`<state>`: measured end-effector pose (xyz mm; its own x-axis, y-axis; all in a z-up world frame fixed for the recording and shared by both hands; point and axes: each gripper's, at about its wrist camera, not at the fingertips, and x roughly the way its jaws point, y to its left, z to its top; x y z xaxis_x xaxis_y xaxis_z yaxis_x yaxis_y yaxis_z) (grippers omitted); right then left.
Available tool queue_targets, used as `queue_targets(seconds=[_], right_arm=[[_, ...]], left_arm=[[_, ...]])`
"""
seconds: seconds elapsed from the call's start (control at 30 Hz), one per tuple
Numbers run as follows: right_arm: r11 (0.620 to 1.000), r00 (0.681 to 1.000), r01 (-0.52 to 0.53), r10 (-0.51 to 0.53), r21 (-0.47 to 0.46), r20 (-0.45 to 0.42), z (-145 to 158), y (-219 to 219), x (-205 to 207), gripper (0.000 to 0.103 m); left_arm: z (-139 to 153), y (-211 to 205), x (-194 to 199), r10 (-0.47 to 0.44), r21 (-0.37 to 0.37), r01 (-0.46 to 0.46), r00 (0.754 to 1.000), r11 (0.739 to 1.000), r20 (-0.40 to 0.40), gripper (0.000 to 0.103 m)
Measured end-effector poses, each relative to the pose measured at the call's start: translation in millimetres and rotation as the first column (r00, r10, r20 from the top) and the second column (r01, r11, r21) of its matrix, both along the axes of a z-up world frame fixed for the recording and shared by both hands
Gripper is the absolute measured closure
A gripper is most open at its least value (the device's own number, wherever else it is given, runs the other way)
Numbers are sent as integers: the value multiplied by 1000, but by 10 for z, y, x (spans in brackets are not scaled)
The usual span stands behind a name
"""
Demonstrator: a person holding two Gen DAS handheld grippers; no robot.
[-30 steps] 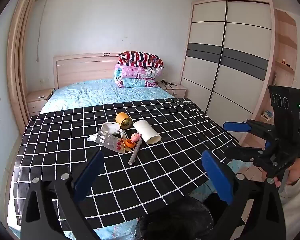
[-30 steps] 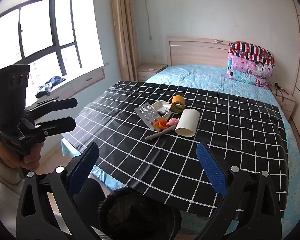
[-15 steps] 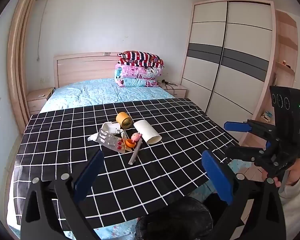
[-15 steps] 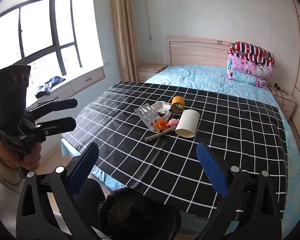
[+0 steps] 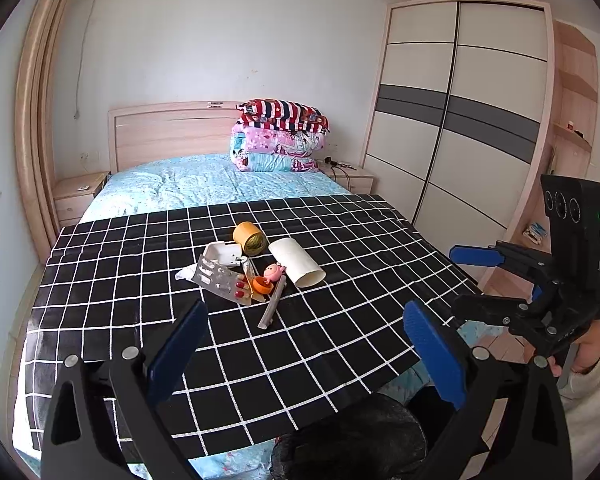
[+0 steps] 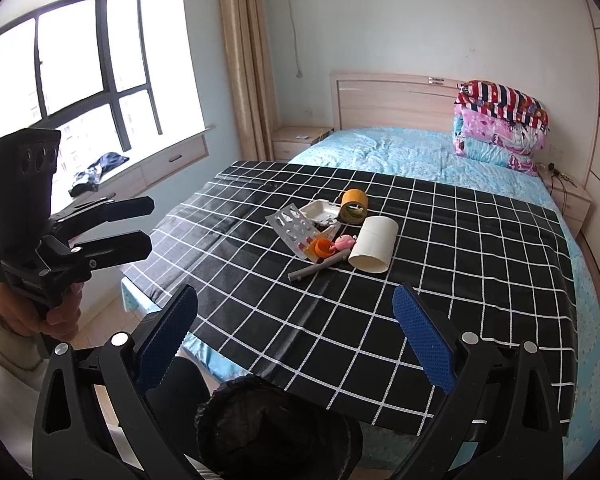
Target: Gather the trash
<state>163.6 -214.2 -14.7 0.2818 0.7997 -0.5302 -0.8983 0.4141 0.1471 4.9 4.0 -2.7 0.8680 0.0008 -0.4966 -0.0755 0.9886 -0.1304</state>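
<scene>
A heap of trash lies mid-cloth on the bed: a white paper tube [image 5: 297, 261] [image 6: 374, 249], a yellow tape roll [image 5: 249, 238] [image 6: 353, 205], a white foam box [image 5: 223, 253] [image 6: 319, 212], a pill blister sheet [image 5: 224, 280] [image 6: 293, 227], an orange cap [image 5: 261, 284] [image 6: 321, 248], a pink pig toy [image 5: 274, 271] [image 6: 343, 242] and a grey pen [image 5: 273, 305] [image 6: 319, 266]. A black-lined bin [image 5: 352, 438] [image 6: 278, 424] stands at the bed's foot, below both grippers. My left gripper [image 5: 305, 346] and right gripper [image 6: 294, 332] are open, empty, well short of the heap.
A black checked cloth [image 5: 140, 280] covers the near half of a blue bed [image 5: 204, 184]. Folded quilts [image 5: 280, 140] sit at the headboard. A wardrobe [image 5: 460, 120] stands on the right, a window bench [image 6: 148, 168] on the left, and nightstands flank the bed.
Both views have shifted only very slightly. The grippers stay open and the trash has not moved.
</scene>
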Motion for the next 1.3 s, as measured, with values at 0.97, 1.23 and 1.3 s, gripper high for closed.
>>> queue_targets(seconds=[0.97,1.23,1.3], right_arm=[[1000,1000,29,-29,-10,-3,37,-11,76,4],[1000,1000,25,-26,-11,-5,35,38,117,4],[1000,1000,26,-26,-14,-8,25,64,137,4]], left_arm=[[-64,145,63,25,-34,-26,999,999,-23,8],[-75,179,79,25,-41,-25,999,999,-23,8],[-83,201,94,27,-44,-28,999,999,-26,8]])
